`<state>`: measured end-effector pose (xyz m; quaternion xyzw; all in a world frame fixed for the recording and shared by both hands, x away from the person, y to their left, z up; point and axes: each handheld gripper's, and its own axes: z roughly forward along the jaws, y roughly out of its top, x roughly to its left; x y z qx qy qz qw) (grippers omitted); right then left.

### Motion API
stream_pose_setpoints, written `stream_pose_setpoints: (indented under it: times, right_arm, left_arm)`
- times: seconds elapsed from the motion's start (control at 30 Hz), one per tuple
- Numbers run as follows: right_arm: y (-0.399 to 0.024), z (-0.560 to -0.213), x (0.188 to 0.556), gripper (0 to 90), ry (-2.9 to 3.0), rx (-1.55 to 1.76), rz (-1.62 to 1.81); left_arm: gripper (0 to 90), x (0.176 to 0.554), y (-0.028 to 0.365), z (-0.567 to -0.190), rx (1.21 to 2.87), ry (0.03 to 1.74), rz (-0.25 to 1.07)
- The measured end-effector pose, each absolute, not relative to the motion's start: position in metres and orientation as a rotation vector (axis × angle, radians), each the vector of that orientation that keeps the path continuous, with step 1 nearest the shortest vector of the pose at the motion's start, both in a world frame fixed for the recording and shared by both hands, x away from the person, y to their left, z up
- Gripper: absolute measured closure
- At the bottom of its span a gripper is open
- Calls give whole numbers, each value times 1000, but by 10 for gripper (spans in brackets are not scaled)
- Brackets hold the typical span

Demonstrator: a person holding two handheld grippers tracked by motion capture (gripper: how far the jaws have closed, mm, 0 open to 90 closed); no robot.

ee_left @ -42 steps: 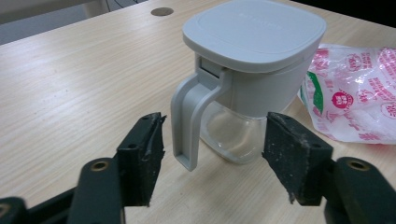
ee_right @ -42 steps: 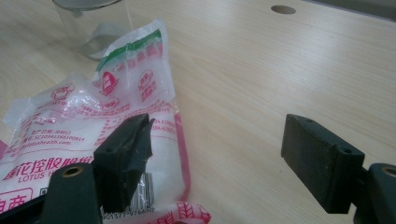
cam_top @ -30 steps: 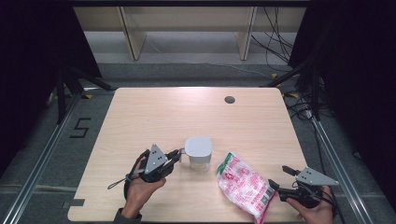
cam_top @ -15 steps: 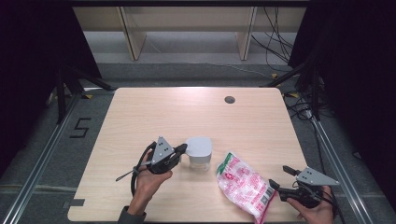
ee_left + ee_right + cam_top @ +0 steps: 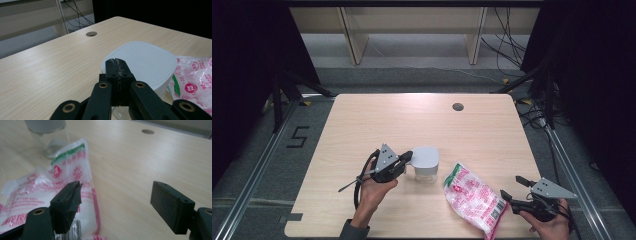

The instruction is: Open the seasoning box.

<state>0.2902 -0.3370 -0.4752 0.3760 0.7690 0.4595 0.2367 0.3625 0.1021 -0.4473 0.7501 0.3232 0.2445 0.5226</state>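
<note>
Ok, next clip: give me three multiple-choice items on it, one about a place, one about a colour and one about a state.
1. Where does the printed bag lie?
A. between the lidded container and the right gripper
B. beside the round hole in the table
C. on top of the container

2. What colour is the container's lid?
A. red
B. white
C. black

3. How do the jaws of the left gripper stand?
A. wide open
B. closed on the bag
C. shut together at the lid's edge

Answers: 1 A, in the high view the bag sits between the two. 2 B, the lid is plain white in the left gripper view. 3 C, the jaws meet with no gap there.
</note>
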Motion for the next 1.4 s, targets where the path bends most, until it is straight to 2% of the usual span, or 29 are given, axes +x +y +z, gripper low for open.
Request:
stream_pose_setpoints:
  times: [0.07, 0.3, 0.37, 0.4, 0.47, 0.57, 0.63, 0.87, 0.97, 1.4]
  right_arm:
    - [-335, -472, 287, 266, 2083, 1082, 1296]
    - [-314, -455, 292, 229, 2037, 991, 1331]
    - [-303, -449, 296, 253, 2038, 953, 1347]
    - [-297, -447, 299, 297, 2057, 914, 1359]
    - [-284, -441, 307, 441, 2097, 801, 1398]
    - [-264, -434, 317, 556, 2149, 740, 1390]
    - [-247, -430, 323, 687, 2182, 749, 1387]
    - [-214, -428, 343, 864, 2293, 675, 1370]
    - [-203, -430, 351, 898, 2290, 676, 1394]
    - [-175, -436, 370, 900, 2362, 682, 1351]
  left_arm:
    - [891, 363, 103, -447, 1794, 775, 592]
    - [888, 364, 107, -449, 1786, 793, 573]
    - [885, 365, 108, -450, 1777, 798, 568]
    - [885, 365, 109, -450, 1778, 797, 569]
    - [883, 365, 109, -450, 1781, 797, 572]
    - [883, 365, 109, -450, 1782, 796, 572]
    - [882, 365, 109, -450, 1784, 792, 573]
    - [882, 364, 109, -450, 1783, 787, 571]
    - [882, 365, 108, -450, 1774, 783, 565]
    - [886, 364, 109, -450, 1777, 781, 568]
